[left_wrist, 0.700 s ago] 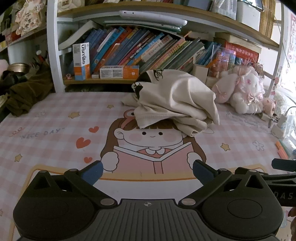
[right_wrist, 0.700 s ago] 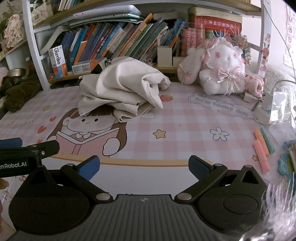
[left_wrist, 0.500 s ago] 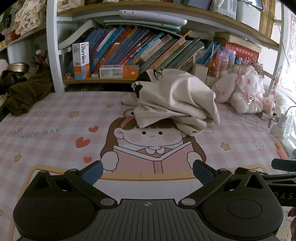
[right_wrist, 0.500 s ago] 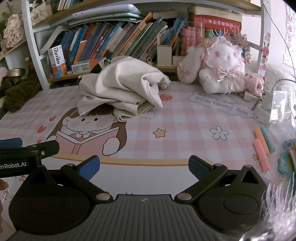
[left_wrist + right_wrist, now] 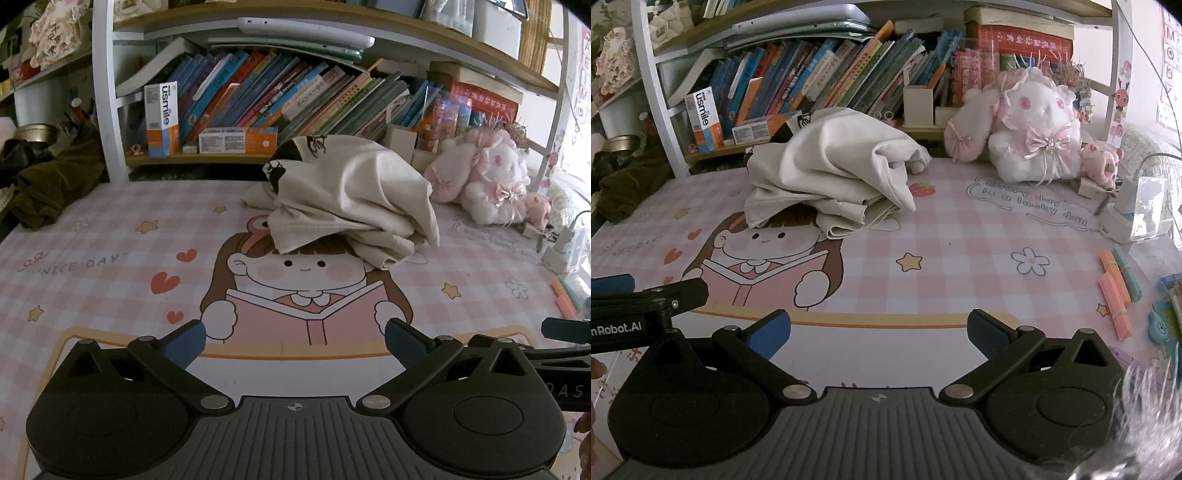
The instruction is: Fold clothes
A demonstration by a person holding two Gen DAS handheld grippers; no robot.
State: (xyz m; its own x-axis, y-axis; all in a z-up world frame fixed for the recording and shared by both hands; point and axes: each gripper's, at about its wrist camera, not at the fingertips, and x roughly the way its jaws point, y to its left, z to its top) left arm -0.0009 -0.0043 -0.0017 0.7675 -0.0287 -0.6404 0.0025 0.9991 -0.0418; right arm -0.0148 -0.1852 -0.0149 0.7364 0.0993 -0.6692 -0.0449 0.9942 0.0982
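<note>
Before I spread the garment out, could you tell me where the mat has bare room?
Bare mat lies between the crumpled cream garment and the coloured sticks, and left of the garment around the hearts. It is crowded at the back right: plush rabbit and charger.

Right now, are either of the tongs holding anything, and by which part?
Nothing is held. Both the left tongs and the right tongs stand wide open over the mat, apart from the crumpled cream garment, which lies untouched farther back.
</note>
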